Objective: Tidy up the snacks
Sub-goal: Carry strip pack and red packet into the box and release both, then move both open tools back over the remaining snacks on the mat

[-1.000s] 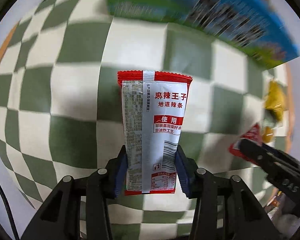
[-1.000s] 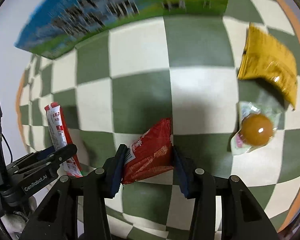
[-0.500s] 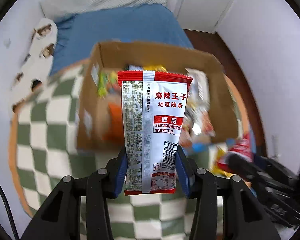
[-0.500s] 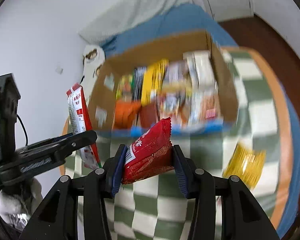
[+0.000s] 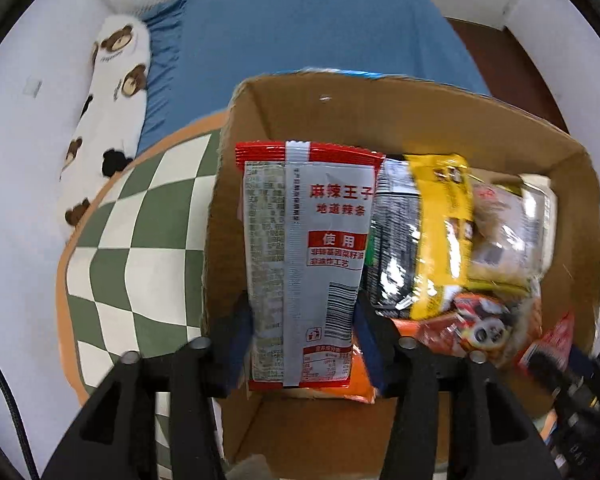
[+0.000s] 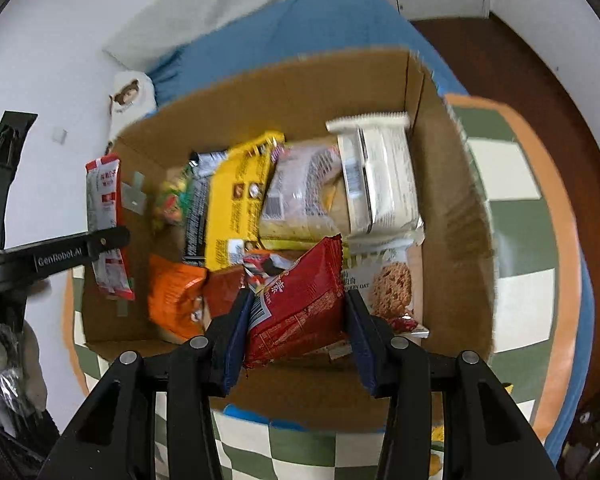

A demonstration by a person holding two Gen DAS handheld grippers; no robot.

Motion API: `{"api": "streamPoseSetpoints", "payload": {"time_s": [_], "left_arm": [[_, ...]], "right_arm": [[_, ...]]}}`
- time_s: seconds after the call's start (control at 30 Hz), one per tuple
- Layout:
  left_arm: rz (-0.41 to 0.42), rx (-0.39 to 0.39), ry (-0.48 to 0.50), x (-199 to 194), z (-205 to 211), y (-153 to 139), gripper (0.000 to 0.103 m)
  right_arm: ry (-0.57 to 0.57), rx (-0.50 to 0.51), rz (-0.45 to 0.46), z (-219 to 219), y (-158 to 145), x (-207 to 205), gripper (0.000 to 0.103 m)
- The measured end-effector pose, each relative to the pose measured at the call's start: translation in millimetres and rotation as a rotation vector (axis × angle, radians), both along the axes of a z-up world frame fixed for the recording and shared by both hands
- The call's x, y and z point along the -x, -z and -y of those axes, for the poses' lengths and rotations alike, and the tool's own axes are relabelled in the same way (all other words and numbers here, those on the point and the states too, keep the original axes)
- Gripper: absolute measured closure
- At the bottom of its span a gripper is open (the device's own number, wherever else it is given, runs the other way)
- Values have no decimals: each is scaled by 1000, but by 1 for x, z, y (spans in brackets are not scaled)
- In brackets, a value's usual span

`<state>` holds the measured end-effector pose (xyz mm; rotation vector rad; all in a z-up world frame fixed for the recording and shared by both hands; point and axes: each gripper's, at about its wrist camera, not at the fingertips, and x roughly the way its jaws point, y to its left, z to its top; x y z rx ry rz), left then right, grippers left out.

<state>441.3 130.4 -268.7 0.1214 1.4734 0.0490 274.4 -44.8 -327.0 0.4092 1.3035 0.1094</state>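
**Left wrist view: two packets held over the box**

Left gripper (image 5: pixel 304 320) clamped on upright red-and-silver spicy-strip packet (image 5: pixel 304 256), above left end of open brown cardboard box (image 5: pixel 380 120). Right gripper (image 6: pixel 296 320) clamped on tilted crinkled red snack packet (image 6: pixel 296 300), over near middle of same box, already full of yellow, orange and white packs. Under the box, green-and-white checked cloth (image 5: pixel 140 240); blue bed (image 5: pixel 300 32) beyond.
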Motion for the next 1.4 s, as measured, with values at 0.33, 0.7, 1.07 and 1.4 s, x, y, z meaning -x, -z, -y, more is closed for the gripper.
{"api": "streamPoseSetpoints", "payload": {"time_s": [0.33,0.7,1.07,1.4], "left_arm": [[-8,57,-11,-3,0,7,22],[88,104,-5,38,11,-22,22],[280,143,-21,110,15,-73,22],[433,113,10,165,21,-125,22]], "right_arm": [[-28,37,-111,-5,29,-13,20],[-26,134,-41,-1,-1,-7,20],[-34,213,116,-2,-49,42,20],[-31,234,245,-11,-99,95,20]]}}
